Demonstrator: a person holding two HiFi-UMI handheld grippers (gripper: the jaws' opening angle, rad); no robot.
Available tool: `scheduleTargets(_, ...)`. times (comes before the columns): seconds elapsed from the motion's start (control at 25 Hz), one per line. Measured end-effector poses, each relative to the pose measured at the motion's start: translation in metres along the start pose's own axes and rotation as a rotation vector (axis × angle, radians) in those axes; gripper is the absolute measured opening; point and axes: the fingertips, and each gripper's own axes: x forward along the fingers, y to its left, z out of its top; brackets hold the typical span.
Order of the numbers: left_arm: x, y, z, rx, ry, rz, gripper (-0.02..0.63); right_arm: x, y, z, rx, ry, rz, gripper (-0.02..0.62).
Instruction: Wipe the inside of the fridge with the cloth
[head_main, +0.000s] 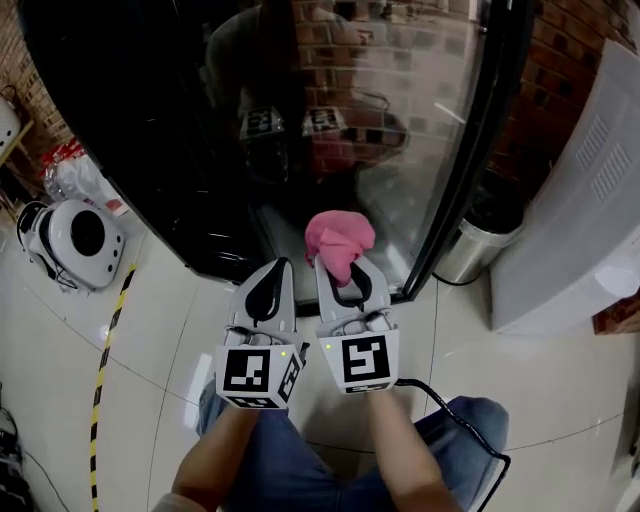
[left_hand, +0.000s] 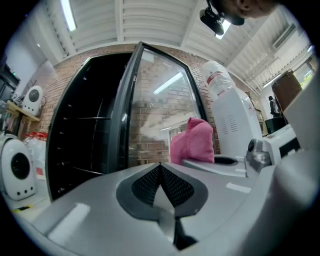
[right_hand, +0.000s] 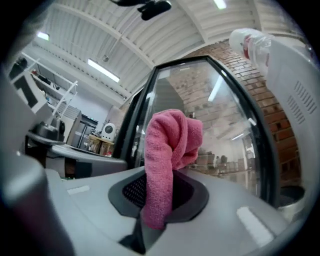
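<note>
A black fridge (head_main: 130, 140) with a glass door (head_main: 400, 130) stands in front of me; the door looks closed and mirrors brick wall and both grippers. My right gripper (head_main: 345, 268) is shut on a pink cloth (head_main: 340, 243) that bunches up above its jaws, close to the door's lower edge. In the right gripper view the cloth (right_hand: 167, 155) hangs down between the dark pads. My left gripper (head_main: 272, 277) sits just left of it, shut on nothing, its pads (left_hand: 161, 186) pressed together. The cloth (left_hand: 192, 141) also shows in the left gripper view.
A white round appliance (head_main: 75, 238) lies on the tiled floor at left beside yellow-black tape (head_main: 108, 345). A steel bin (head_main: 478, 245) stands right of the fridge, next to a large white unit (head_main: 585, 210). A black cable (head_main: 450, 410) runs past my knees.
</note>
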Motion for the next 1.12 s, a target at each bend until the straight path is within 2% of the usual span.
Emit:
scheduleTargets(0.16,-0.024,0.035,-0.009,0.035,-0.012,0.069,0.015,0.020,0.063,-0.038,0.100,0.063,0.090,0.058)
scheduleTargets(0.28,-0.034,0.057,-0.028,0.040,0.029,0.101,0.015,0.032,0.079,-0.050,0.105,0.087,0.104,0.058)
scheduleTargets(0.48,-0.034,0.067,-0.047,0.037,0.069,0.091,0.015,0.039,0.085,-0.059,0.080,0.110,0.103,0.058)
scheduleTargets(0.76,-0.015,0.045,-0.052,0.017,0.071,0.032,0.015,0.029,0.043,-0.071,0.048,0.139,0.034,0.058)
scheduleTargets(1.12,0.006,0.005,-0.066,-0.026,0.090,-0.048,0.015,-0.010,-0.063,-0.092,0.027,0.193,-0.181,0.058)
